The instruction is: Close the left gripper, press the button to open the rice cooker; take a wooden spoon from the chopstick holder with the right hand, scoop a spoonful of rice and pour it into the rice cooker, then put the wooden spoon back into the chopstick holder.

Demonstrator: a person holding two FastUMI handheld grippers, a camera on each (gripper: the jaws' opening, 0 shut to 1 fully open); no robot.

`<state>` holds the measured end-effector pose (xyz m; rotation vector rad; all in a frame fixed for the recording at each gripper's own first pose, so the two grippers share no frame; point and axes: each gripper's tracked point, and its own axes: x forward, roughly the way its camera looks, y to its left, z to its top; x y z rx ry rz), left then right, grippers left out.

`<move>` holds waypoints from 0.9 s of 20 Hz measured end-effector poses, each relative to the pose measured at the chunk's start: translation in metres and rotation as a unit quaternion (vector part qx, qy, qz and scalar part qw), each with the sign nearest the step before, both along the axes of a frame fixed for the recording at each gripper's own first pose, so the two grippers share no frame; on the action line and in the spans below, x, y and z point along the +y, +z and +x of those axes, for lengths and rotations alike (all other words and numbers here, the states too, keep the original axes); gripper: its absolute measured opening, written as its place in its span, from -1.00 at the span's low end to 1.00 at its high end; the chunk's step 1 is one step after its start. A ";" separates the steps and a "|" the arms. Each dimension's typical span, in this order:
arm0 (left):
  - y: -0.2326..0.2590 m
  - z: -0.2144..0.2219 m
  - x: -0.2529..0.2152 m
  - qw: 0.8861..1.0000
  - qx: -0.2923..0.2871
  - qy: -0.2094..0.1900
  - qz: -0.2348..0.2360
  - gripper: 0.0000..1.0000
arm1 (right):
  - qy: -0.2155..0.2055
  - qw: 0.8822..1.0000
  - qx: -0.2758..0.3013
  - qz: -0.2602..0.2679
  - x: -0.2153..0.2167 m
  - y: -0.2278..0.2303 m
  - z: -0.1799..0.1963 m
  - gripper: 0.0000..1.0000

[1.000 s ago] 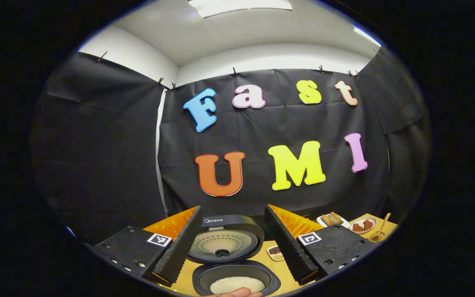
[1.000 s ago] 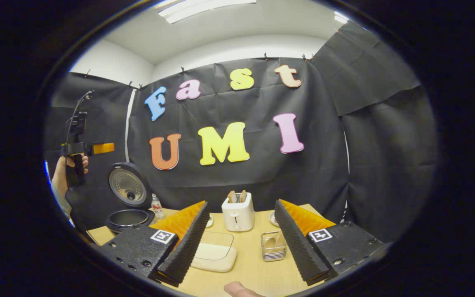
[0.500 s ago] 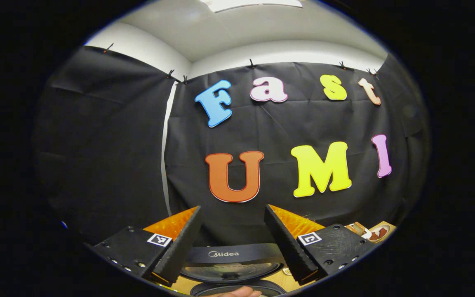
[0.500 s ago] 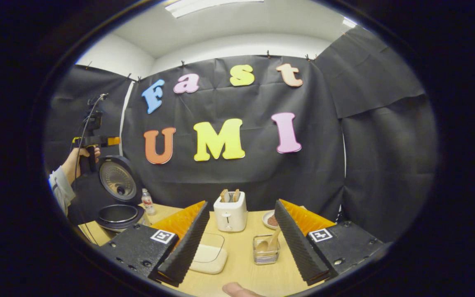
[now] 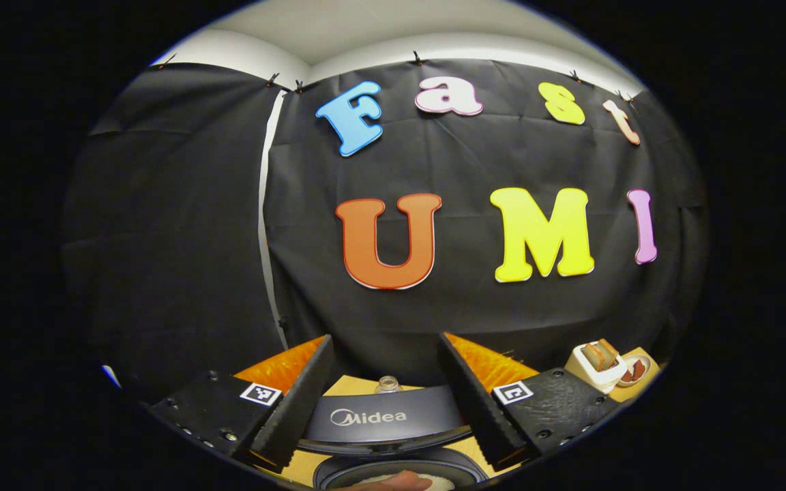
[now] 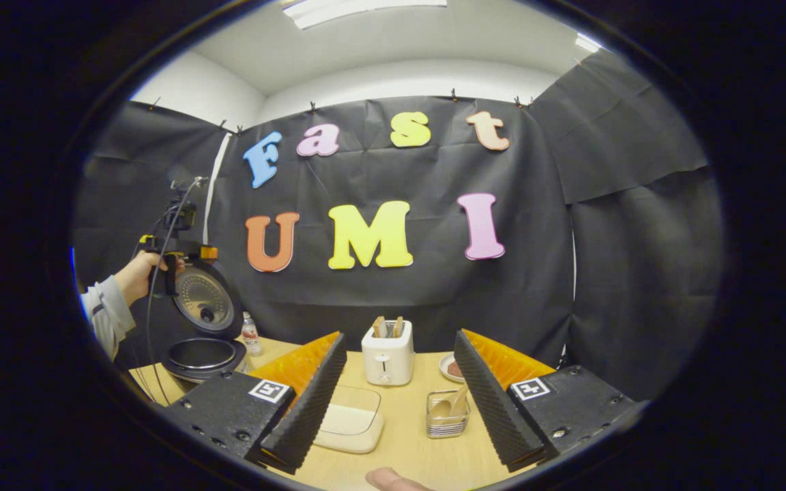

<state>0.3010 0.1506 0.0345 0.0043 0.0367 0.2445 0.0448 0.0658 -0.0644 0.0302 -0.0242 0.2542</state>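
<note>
While open, rice cooker [image 5: 393, 470] with probably rice [image 5: 403, 481]

Wooden table [image 6: 403, 447]: rice cooker [image 6: 203, 354], bottle [image 6: 251, 335], toaster [image 6: 387, 353], chopstick holder [image 6: 447, 413], lidded container [image 6: 351, 420], plate [image 6: 450, 368].

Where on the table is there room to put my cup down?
The table is bare between the lidded rice box and the chopstick holder, in front of the toaster. It is crowded at the far left, by the open rice cooker and small bottle.
</note>
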 end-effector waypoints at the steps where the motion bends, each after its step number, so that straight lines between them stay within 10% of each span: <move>1: -0.005 -0.002 -0.002 1.000 0.016 0.000 -0.007 0.98 | 0.004 1.000 -0.001 0.001 0.002 0.001 -0.004 1.00; 18: -0.073 -0.108 -0.059 0.997 0.059 -0.032 -0.037 0.99 | 0.045 0.999 -0.003 0.008 0.012 0.010 -0.058 1.00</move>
